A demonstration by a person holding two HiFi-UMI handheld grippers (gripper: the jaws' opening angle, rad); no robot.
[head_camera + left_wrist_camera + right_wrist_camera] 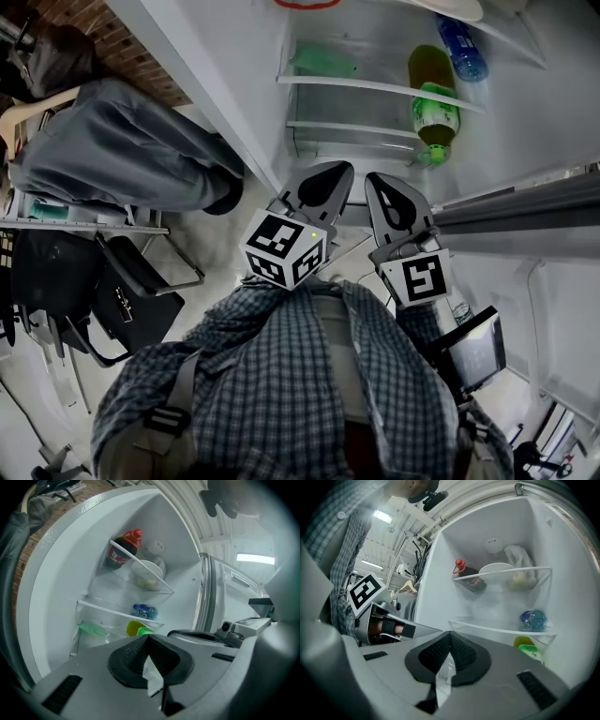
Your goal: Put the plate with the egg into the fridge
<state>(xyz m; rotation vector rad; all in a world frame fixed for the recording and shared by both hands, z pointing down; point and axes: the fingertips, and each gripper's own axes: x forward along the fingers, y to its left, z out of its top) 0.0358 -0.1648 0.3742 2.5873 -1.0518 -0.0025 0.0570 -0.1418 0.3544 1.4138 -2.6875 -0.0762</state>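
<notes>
Both the left claw [148, 639] and right claw [450, 635] are clenched empty, facing the fridge [440, 583].

You are looking into the fridge [375, 56], which is standing open, its white walls and clear shelves showing in all three views. The plate [496, 569] is already sitting inside it, resting level on the upper shelf [487, 575] toward the back of the compartment. It is white and round, and its rim is rising just above the shelf's front edge. In the left gripper view the plate [151, 569] is showing on that same upper shelf. The egg is too small and blurred for you to be picking it out.
</notes>
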